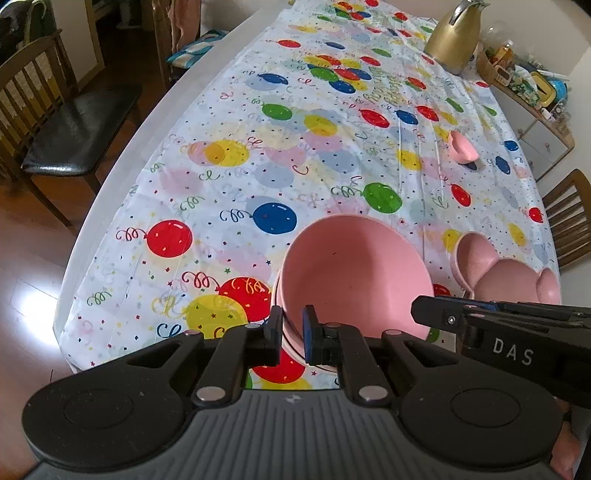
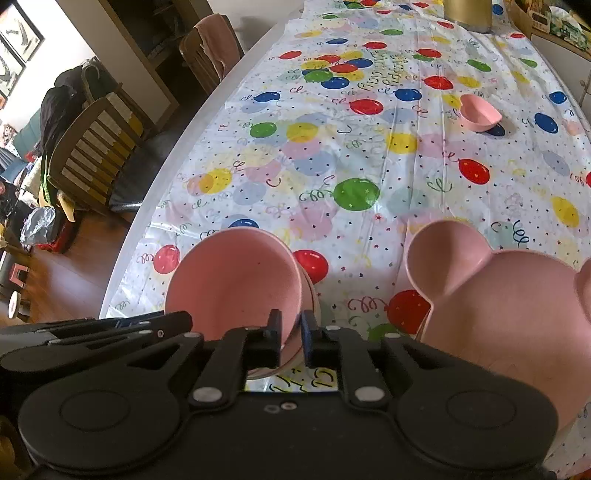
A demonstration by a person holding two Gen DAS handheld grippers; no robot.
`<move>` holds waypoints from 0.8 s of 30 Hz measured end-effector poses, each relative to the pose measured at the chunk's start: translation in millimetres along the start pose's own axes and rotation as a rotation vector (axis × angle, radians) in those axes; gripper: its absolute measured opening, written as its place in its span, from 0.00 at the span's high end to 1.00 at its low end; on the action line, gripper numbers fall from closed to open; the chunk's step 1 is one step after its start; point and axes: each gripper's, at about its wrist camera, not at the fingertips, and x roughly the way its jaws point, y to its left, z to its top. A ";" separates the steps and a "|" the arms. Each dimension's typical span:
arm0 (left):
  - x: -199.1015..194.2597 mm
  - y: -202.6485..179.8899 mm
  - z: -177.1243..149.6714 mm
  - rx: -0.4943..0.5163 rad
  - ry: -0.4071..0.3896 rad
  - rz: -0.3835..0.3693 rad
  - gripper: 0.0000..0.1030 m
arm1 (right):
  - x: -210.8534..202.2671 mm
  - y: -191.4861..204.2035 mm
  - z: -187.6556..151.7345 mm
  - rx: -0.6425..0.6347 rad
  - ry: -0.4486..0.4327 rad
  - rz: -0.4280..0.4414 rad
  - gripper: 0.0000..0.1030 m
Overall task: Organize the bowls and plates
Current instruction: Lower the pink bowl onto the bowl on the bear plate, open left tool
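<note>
Two grippers, left gripper (image 1: pixel 293 325) and right gripper (image 2: pixel 290 329), both clenched on round pink plastic bowl (image 1: pixel 354 273) rim at 6 o'clock.

Divided plate (image 2: pixel 509 295) cut off at right edge; gold jug (image 2: pixel 468 13) cropped at top.

Both fisheye views were bright with soft daylight. Glare pooled on the wood floor (image 1: pixel 26 295) at the left and shone off the glossy balloon tablecloth (image 2: pixel 369 155). Shadows were faint. Straight table edges bowed strongly toward the frame borders, and the far corners looked soft.
</note>
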 end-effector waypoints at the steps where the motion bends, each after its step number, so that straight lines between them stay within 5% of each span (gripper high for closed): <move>1: -1.3 0.1 0.1 -0.002 -0.001 -0.005 0.90 | -0.6 0.3 0.3 -0.002 -0.002 -0.003 0.85; 17: -44.6 -8.0 8.3 0.094 -0.110 -0.048 0.89 | -34.4 7.7 7.0 -0.047 -0.084 0.016 0.77; 22: -61.5 -15.3 14.3 0.122 -0.169 -0.057 0.67 | -50.6 5.7 12.4 -0.055 -0.129 0.027 0.71; 24: -66.3 -19.3 16.9 0.127 -0.196 -0.051 0.47 | -56.7 4.2 15.7 -0.058 -0.145 0.030 0.68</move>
